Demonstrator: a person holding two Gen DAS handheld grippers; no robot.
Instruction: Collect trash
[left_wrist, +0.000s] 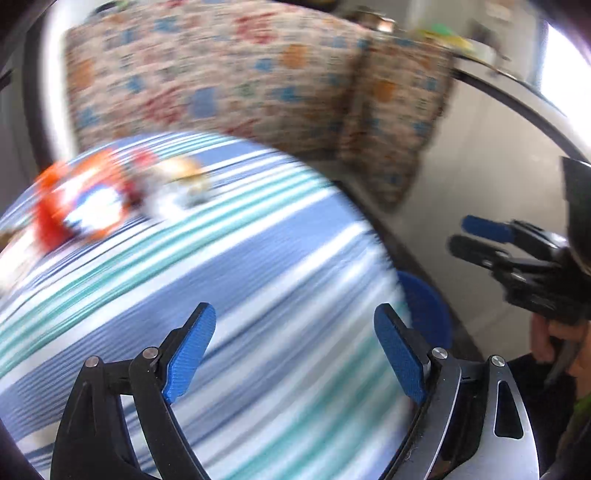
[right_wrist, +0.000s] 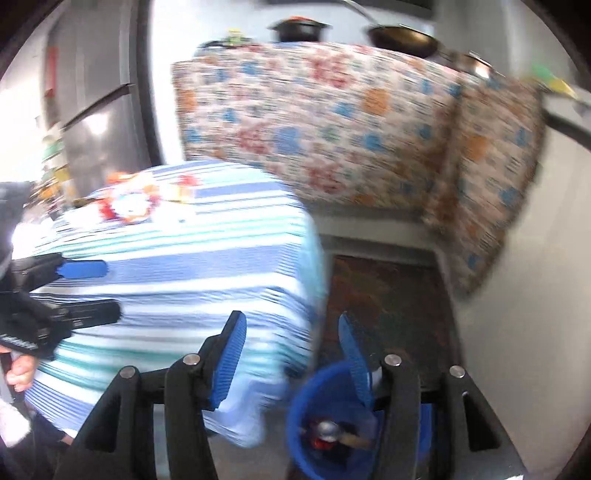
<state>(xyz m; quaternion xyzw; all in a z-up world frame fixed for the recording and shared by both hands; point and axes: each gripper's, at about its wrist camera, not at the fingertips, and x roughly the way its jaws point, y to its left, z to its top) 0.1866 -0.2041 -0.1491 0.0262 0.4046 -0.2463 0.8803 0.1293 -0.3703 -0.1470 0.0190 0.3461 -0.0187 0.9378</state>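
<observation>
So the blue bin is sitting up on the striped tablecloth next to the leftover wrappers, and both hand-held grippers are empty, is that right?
Not quite. The blue bin stands on the floor beside the table, below the edge of the striped tablecloth, as the right wrist view shows. The rest holds: the wrappers lie on the cloth, and the left hand-held gripper and right hand-held gripper are both empty.

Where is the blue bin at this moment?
In the right wrist view, the blue bin stands on the floor at the bottom centre, beside the corner of the striped cloth. Some trash lies inside it.
</observation>
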